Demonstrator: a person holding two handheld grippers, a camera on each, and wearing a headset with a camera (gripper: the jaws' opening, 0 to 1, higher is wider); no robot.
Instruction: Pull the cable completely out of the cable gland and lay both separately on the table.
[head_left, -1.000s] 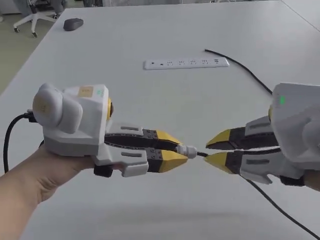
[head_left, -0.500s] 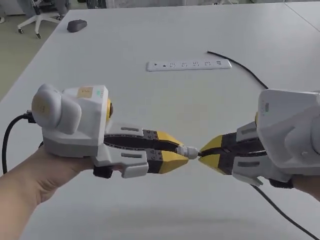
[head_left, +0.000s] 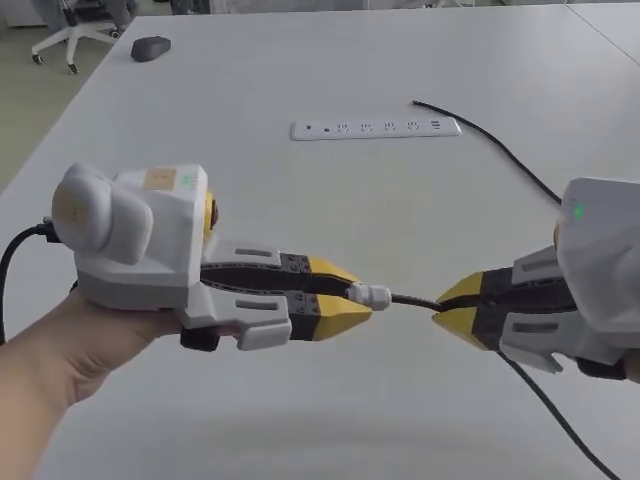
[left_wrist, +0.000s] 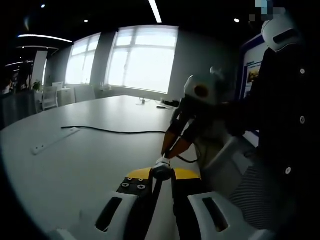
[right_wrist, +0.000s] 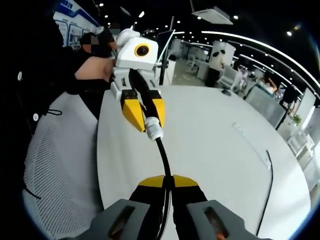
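Black cable horiz., prob. taut, gland end toward L claw.

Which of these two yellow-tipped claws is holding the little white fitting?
The left gripper: its jaws clamp the white cable gland; the right gripper pinches only the black cable.

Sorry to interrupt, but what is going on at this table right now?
A person is working two handheld grippers above a white table. The left gripper is shut on a white cable gland, and the right gripper is shut on the black cable coming out of it. A short stretch spans the gap, so the two are not yet separated.
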